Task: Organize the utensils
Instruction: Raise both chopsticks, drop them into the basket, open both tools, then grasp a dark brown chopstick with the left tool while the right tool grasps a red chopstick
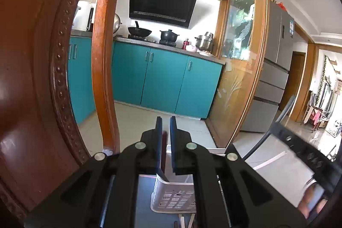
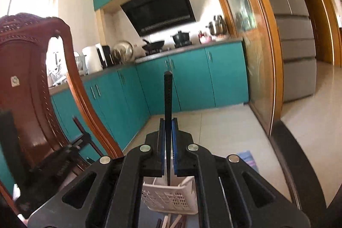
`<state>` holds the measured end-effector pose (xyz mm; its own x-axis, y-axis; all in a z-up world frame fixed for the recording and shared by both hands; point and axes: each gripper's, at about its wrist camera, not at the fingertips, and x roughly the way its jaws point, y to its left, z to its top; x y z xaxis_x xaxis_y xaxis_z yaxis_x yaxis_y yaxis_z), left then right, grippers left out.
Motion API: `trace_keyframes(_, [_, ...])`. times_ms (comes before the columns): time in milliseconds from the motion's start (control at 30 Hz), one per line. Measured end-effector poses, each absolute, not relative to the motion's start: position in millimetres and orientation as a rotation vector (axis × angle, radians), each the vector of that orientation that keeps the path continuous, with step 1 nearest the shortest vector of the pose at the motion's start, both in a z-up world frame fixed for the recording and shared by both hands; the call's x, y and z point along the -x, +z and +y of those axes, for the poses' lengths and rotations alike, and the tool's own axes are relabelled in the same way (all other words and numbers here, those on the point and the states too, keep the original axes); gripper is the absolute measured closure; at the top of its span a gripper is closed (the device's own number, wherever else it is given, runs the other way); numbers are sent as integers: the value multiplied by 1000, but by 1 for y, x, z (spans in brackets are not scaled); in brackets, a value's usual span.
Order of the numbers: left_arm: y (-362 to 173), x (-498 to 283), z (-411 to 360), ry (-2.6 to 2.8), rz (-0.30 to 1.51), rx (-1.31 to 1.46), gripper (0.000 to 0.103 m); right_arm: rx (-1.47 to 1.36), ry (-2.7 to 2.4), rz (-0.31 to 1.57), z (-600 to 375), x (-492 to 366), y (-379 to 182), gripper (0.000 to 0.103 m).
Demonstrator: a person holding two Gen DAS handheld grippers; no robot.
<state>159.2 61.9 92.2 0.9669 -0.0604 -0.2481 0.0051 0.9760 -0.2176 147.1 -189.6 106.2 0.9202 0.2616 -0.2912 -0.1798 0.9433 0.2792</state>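
A slim black chopstick (image 2: pixel 168 121) with a dotted, textured upper end stands nearly upright, its middle pinched between the closed blue pads of the right gripper (image 2: pixel 168 127); its lower tip points down into a white perforated plastic basket (image 2: pixel 171 198) directly below. In the left view the same basket (image 1: pixel 173 196) sits low at centre. Just near of it lie several loose sticks (image 2: pixel 171 221), dark and pale (too blurred to count).

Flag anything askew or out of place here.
Nothing damaged or spilled. Several chopsticks lie loose in front of the basket rather than in it. The right gripper holds a black chopstick upright above the basket.
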Motion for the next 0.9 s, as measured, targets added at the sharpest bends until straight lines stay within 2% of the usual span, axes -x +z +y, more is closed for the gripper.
trace_keyframes(100, [96,-142,64,-43,224,222,93,-234,213,334,-188,-143,108,96])
trace_keyframes(167, [96,-125,68,-64,207,223,93,-228,206,295,-190,-131,116,91])
trace_keyframes(200, [94,-117,68,-73,202,219,93,-222,201,275,-191,-123,121,82])
trace_keyframes(233, [92,-109,67,-85,204,211,93,-219,202,258,-192,-116,127,77])
trace_keyframes(300, [86,-99,65,-113,219,198,93,-215,234,232,-194,-98,140,77])
trace_keyframes(433, [50,-108,54,-205,405,175,93,-171,343,273,-191,-66,157,77])
trace_keyframes(500, [12,-136,52,-238,623,217,93,-123,368,333,-185,-60,151,77])
trace_keyframes(667, [-60,-180,47,-249,995,280,93,-97,395,546,-179,-78,81,77])
trace_keyframes(800, [-77,-185,41,-272,1061,261,93,-48,315,826,-170,-115,-3,77])
trace_keyframes(900, [-85,-185,36,-303,1098,267,93,-59,254,943,-170,-133,-31,77])
